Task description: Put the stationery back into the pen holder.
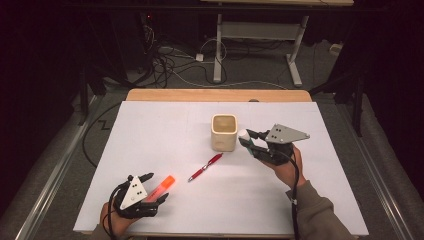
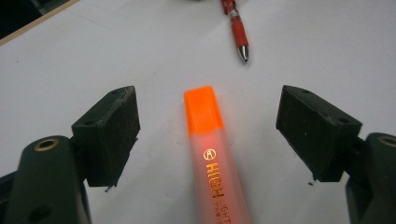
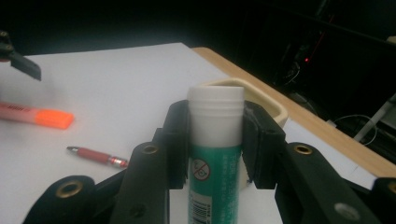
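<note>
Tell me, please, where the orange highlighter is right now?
In the high view the orange highlighter lies on the table's near left, between the open left gripper jaws, with the red pen just beyond.

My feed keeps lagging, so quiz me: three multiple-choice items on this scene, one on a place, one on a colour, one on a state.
1. Where does the red pen lie?
A. inside the cup
B. on the white sheet, between the highlighter and the cup
C. in the left tool

2. What colour is the highlighter?
A. orange
B. blue
C. green

3. What state is the right tool in?
A. open and empty
B. shut on the pen
C. shut on the glue stick

Answers:
1 B: it rests flat on the white sheet, between the two.
2 A: cap and body glow orange between the open left tool.
3 C: its pads clamp the green glue stick beside the cream cup.
</note>
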`<action>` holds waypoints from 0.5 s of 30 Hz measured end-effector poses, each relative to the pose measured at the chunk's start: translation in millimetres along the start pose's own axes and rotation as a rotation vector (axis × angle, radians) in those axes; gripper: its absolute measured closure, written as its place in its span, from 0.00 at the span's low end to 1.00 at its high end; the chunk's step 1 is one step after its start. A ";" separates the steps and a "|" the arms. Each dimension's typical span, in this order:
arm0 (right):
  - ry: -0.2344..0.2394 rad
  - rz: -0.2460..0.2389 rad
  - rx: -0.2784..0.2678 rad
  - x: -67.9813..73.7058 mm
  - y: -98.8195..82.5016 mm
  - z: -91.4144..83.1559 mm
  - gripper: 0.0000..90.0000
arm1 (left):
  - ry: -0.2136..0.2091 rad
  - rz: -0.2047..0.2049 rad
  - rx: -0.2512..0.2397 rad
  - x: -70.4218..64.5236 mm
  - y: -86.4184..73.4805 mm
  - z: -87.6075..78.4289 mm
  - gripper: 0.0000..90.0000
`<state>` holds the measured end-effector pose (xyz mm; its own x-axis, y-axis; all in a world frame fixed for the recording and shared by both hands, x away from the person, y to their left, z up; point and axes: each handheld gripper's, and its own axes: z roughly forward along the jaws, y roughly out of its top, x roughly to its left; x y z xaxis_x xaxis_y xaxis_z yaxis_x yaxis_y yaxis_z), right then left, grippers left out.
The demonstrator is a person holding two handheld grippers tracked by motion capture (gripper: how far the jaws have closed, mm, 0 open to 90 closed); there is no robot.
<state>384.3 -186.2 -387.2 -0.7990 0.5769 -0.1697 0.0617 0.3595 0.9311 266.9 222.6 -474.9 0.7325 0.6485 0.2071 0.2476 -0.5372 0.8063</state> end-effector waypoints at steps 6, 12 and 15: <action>-0.016 0.012 -0.031 -9.3 12.7 10.0 0.73 | 0.001 -0.002 0.001 0.3 -0.2 -0.1 0.23; -0.029 0.029 -0.066 -19.5 28.0 18.2 0.73 | 0.001 -0.004 -0.002 0.6 -0.6 -0.5 0.23; -0.039 0.025 -0.076 -22.8 34.3 22.8 0.73 | 0.000 -0.004 -0.002 0.7 -0.7 -0.6 0.23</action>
<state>418.3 -170.3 -358.8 -0.7736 0.6138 -0.1577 0.0343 0.2890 0.9567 266.9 223.8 -475.0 0.7316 0.6504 0.2043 0.2488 -0.5337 0.8082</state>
